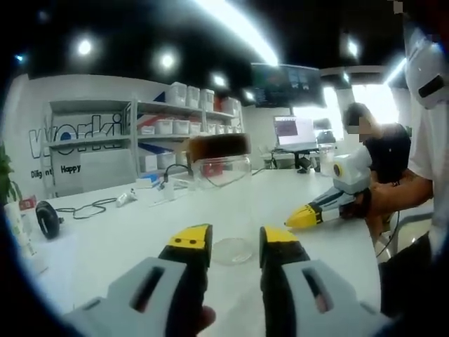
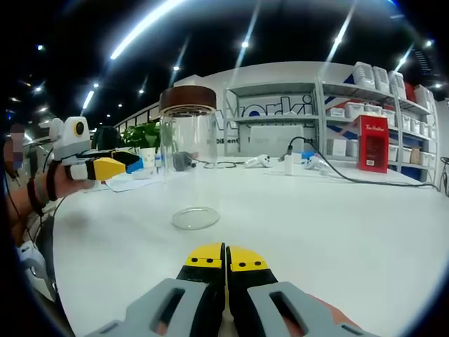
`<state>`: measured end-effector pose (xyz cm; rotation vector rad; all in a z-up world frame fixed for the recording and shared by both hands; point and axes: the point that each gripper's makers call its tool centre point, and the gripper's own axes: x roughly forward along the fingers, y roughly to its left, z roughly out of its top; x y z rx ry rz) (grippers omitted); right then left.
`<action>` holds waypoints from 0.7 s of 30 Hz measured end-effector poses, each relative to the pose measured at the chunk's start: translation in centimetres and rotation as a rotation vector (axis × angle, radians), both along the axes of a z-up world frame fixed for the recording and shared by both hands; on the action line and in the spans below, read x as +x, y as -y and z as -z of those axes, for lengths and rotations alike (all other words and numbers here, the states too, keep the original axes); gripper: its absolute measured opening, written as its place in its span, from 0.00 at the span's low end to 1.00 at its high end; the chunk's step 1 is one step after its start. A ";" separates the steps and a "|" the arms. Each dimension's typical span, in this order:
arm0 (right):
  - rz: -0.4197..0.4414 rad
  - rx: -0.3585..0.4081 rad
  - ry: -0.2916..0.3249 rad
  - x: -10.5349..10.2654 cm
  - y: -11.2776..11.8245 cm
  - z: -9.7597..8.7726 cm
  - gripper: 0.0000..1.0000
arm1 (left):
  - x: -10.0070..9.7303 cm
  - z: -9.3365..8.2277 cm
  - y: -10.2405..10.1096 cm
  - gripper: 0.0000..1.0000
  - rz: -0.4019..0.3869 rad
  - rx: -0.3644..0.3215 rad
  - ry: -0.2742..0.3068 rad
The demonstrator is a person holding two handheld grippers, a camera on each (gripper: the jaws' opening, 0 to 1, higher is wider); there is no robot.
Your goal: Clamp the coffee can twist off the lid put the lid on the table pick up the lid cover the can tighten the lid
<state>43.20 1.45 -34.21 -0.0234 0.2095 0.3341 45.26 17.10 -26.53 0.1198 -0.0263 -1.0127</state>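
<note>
A wide white bench [image 2: 337, 232] runs through both views, glossy enough to catch the ceiling lights. On it stands the coffee can [image 1: 223, 200], a clear glass jar, upright, with its dark brown lid [image 1: 219, 146] seated on top; in the right gripper view the can [image 2: 188, 168] and its lid [image 2: 187, 100] stand well ahead of the jaws.

The left gripper [image 1: 235, 242] is low over the bench with its yellow-tipped jaws parted, a clear gap between them, the can just beyond and apart from them. The right gripper [image 2: 225, 258] has its jaws pressed together, holding nothing. Each gripper appears in the other's view: the right one [image 1: 306, 217] at the right side of the left gripper view, held in a hand, and the left one [image 2: 105, 168] at the left side of the right gripper view, both clear of the can.

Behind the bench stand grey shelves [image 2: 309, 119] carrying white storage boxes [image 1: 189, 95] and a red box [image 2: 374, 144]. Cables [image 2: 365, 179] trail across the far bench near a white charger block [image 2: 290, 163]. A potted plant [image 2: 144, 135] stands to one side, a monitor [image 1: 295, 131] glows at the back, and a seated person in dark clothes [image 1: 382, 151] is at the far end.
</note>
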 end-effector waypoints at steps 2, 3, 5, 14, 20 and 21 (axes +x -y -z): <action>0.003 -0.002 0.000 0.0 0.0 0.0 0.00 | 0.0 -0.2 0.0 0.21 0.001 -0.013 -0.005; 0.004 -0.004 0.000 0.0 0.1 0.0 0.00 | 0.1 -0.2 0.0 0.22 0.000 -0.019 -0.009; 0.004 -0.003 0.000 0.0 0.1 0.0 0.00 | 0.3 -0.5 -0.1 0.27 -0.008 -0.027 -0.002; 0.003 -0.010 -0.005 0.0 0.0 0.2 0.00 | 1.1 -0.7 -0.1 0.38 -0.021 -0.033 -0.003; -0.006 -0.015 -0.009 0.0 -0.1 0.3 0.00 | 1.0 -0.5 0.9 0.40 0.008 -0.033 -0.021; -0.005 -0.014 -0.010 0.0 -0.1 0.3 0.00 | 1.1 -0.5 1.1 0.40 0.013 -0.035 -0.024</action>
